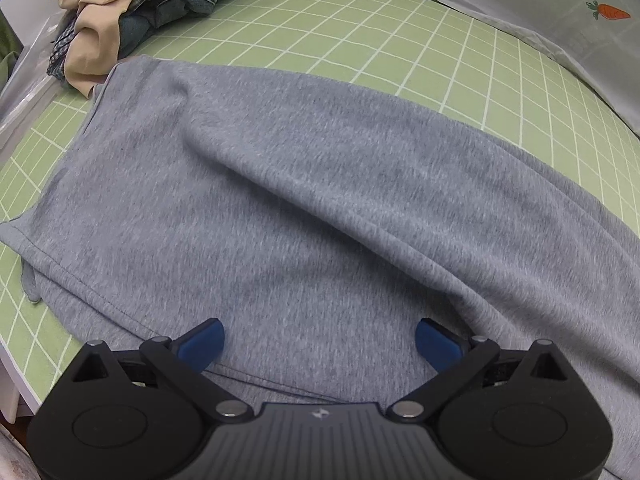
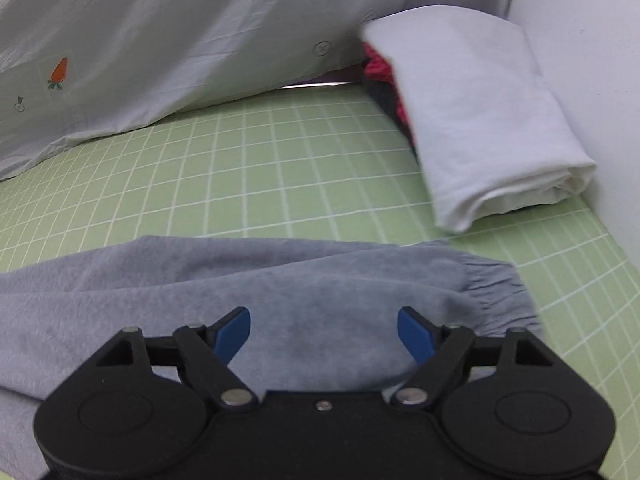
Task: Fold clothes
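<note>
Left wrist view shows the grey garment point(image 1: 320, 200) spread across the green gridded mat point(image 1: 400, 40), partly doubled over, with a long ridge left in the cloth. Its elastic cuff point(image 2: 492, 292) is seen in the right wrist view, lying flat. Both the left hand-held gripper point(image 1: 319, 344) and the right hand-held gripper point(image 2: 324, 330) are held apart above the cloth, nothing clamped. A first fold is judged done; smoothing and further folds remain. Nearby, a folded white item point(image 2: 480, 120) is stacked, while an unfolded pile point(image 1: 140, 8) is left waiting.
</note>
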A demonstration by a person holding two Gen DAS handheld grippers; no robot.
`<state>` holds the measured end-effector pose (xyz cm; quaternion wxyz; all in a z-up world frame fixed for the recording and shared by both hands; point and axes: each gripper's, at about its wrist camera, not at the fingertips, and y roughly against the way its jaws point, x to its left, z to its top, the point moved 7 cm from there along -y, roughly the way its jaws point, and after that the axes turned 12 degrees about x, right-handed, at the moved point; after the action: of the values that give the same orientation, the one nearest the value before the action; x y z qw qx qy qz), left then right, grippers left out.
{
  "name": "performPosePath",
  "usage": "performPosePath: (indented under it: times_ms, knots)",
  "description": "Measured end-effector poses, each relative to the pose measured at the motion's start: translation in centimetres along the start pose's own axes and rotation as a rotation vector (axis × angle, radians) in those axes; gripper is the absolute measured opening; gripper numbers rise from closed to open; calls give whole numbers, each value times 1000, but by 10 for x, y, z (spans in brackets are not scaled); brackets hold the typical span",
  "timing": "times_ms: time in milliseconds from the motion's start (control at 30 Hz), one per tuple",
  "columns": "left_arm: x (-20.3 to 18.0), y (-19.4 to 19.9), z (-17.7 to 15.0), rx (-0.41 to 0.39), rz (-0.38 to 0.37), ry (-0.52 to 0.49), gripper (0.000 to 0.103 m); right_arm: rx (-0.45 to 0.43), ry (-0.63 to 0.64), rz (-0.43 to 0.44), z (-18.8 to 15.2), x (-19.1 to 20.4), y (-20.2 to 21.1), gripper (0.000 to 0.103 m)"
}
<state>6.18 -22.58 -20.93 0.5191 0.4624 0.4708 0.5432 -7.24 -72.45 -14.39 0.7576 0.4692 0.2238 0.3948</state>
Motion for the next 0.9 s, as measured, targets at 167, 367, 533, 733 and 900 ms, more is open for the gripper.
performPosePath:
  times_ms: [167, 367, 533, 733, 900]
  knots:
    - [-1, -2, 2, -2, 5, 18, 103, -1, 8, 49, 9, 41, -19, 81]
    - [-3, -3, 5, -13, 10, 42, 103, 50, -2, -4, 13, 57, -43, 69]
    - [-4, -2, 4, -19, 10, 43, 103, 42, 43, -12, 19, 59, -41, 4]
    - [-1, -3, 4, -19, 8, 37, 103, -15, 29, 11, 44, 57, -27, 0]
    - [-1, -3, 3, -22, 8, 37, 103, -97, -40, 45, 77, 52, -19, 0]
